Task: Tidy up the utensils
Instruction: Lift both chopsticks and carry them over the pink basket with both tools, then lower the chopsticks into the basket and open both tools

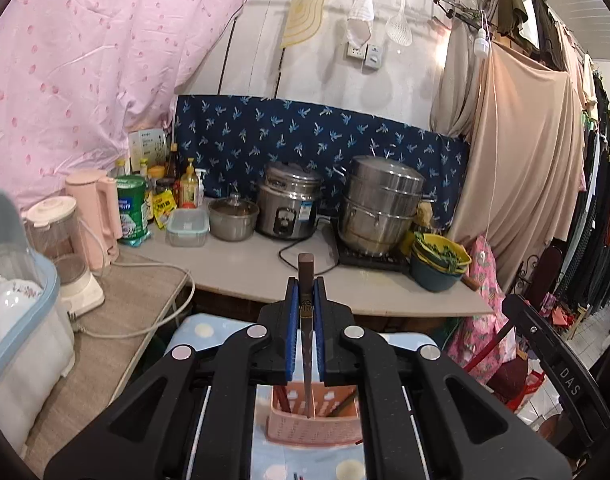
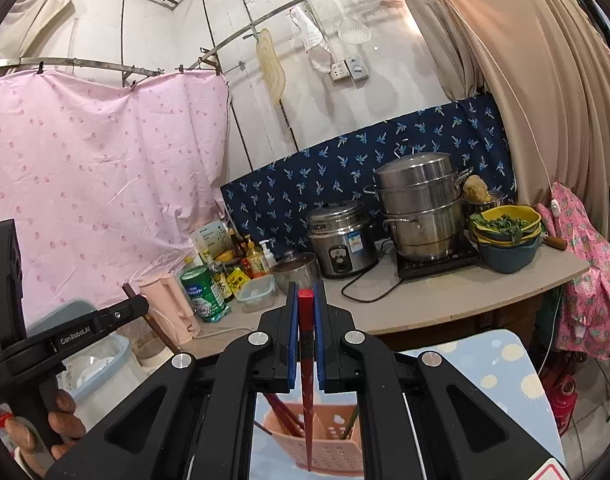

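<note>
Left gripper [image 1: 306,280] is clamped on a dark brown chopstick [image 1: 306,320], right gripper [image 2: 306,284] on a red chopstick [image 2: 306,380]; both tips hang above the pink perforated utensil basket [image 1: 313,428] on the blue dotted cloth [image 2: 505,368].

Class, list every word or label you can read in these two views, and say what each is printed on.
"DAS": on the other tongs' black body.
"GenRobot.AI": on the other tongs' black arm.
Labels on the green can, bottles, yellow packet and rice cooker sticker: too small to read.
</note>
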Demonstrator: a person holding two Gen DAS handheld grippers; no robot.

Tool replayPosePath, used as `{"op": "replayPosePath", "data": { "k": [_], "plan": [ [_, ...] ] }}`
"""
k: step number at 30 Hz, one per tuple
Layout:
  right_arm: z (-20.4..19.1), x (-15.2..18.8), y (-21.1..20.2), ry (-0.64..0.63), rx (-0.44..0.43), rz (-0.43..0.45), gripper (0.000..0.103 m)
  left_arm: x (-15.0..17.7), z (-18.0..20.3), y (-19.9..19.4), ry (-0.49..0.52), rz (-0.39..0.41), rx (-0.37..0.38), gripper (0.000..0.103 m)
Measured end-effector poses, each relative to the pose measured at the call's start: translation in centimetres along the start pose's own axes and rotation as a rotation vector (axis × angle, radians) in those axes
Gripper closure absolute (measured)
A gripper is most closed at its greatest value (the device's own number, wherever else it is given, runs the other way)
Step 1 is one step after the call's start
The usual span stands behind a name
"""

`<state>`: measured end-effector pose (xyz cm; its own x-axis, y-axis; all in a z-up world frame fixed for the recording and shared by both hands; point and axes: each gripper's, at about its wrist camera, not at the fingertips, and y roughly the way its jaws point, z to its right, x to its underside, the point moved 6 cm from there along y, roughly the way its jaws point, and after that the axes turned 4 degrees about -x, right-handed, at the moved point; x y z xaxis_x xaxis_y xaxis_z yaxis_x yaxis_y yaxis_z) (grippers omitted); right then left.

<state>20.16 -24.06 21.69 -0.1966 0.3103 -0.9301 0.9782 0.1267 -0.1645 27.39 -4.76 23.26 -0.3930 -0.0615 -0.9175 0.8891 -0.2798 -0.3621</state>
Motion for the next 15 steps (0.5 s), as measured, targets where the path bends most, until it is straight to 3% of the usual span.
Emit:
{"op": "replayPosePath", "data": {
  "k": [7,15],
  "plan": [
    [0.9,-1.7,3.9,-0.009,0.033,0.018,0.096,-0.6,0.4,3.7,0.013,0.002,-0.029,0.096],
    [3.4,3.0,7.5,0.011,0.067,-0.086,0.096,3.6,-0.7,8.0,0.018,-0.088,-0.054,0.096]
  ]
}}
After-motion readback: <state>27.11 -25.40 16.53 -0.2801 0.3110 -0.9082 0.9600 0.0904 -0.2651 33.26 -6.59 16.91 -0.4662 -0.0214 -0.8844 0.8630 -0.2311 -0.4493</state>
